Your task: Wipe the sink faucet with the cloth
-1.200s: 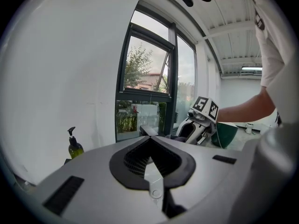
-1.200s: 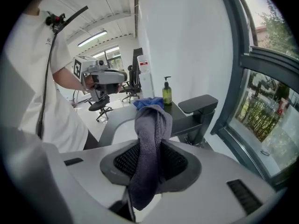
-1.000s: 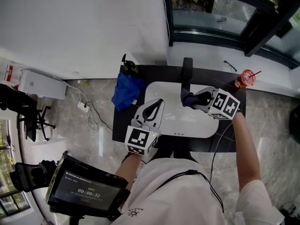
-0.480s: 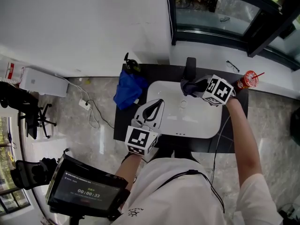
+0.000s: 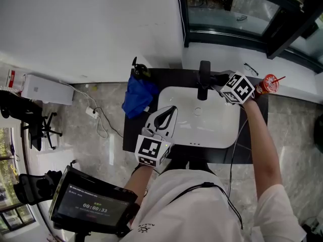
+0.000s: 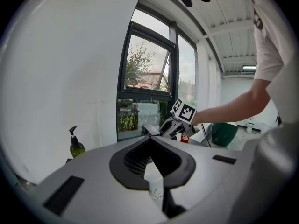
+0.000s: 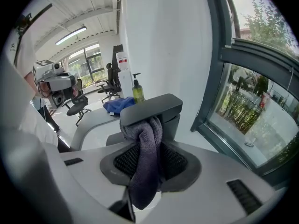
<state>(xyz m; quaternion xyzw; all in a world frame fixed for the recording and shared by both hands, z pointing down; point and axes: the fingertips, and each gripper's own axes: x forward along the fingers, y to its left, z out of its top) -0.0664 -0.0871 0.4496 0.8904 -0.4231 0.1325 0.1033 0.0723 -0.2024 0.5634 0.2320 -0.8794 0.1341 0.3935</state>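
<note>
Here we have the right gripper (image 5: pixel 216 81) up at the back of the white sink (image 5: pixel 212 127), its jaws clamped on a grey-purple cloth (image 7: pixel 142 167). The cloth is bunched against the dark faucet (image 7: pixel 154 107), pressed just under its flat top, and a loose end hangs down between the jaws. In the head view the faucet stands upright at the sink's rear rim, on the black counter (image 5: pixel 133 135). Our left gripper (image 5: pixel 169 113) hovers over the sink's left edge, well apart from the faucet, its jaws together with nothing between them. On the counter left of the sink lies a crumpled blue rag (image 5: pixel 137 96), with a soap pump bottle (image 5: pixel 137 67) just behind it. A red cup with a straw (image 5: pixel 266 84) stands near the counter's far right corner.
</note>
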